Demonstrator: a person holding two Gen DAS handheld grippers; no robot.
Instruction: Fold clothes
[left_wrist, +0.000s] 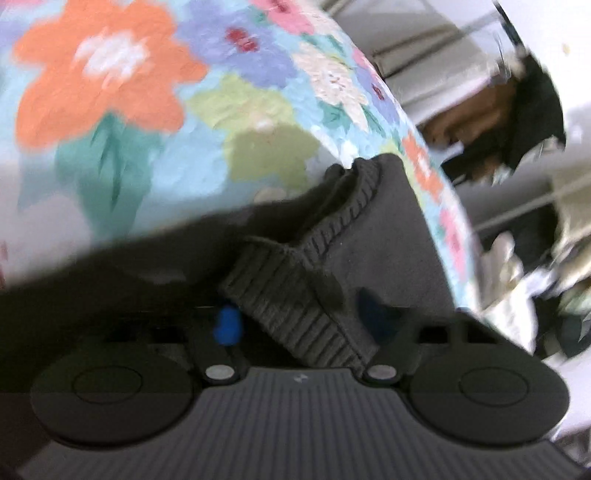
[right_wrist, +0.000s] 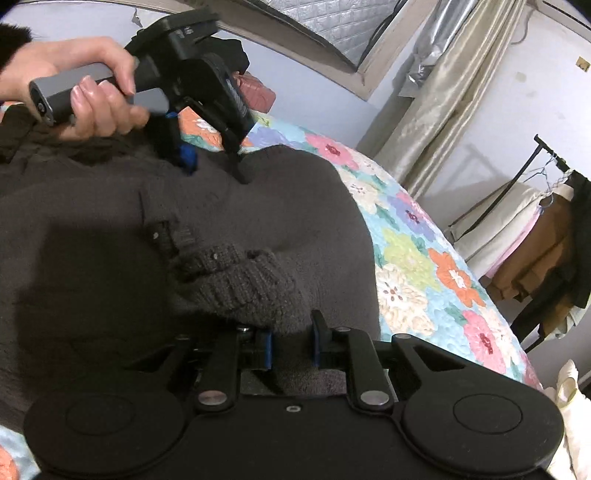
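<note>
A dark grey knit sweater (right_wrist: 258, 206) lies spread on a bed with a floral quilt (right_wrist: 424, 258). My right gripper (right_wrist: 291, 343) has its blue-padded jaws closed on a fold of the sweater beside a ribbed cuff (right_wrist: 236, 280). My left gripper (right_wrist: 214, 166) shows in the right wrist view, held by a hand, with its fingers pressed down into the sweater's far part. In the left wrist view the left gripper (left_wrist: 299, 325) has a ribbed cuff (left_wrist: 295, 306) between its blue pads (left_wrist: 227, 326), with a wide gap between them. The view is blurred.
The quilt (left_wrist: 129, 110) fills the left wrist view beyond the sweater. A clothes rack with hanging garments (right_wrist: 546, 240) stands right of the bed. A curtain (right_wrist: 443, 92) and a window are behind. A reddish pillow (right_wrist: 255, 92) lies at the bed's far end.
</note>
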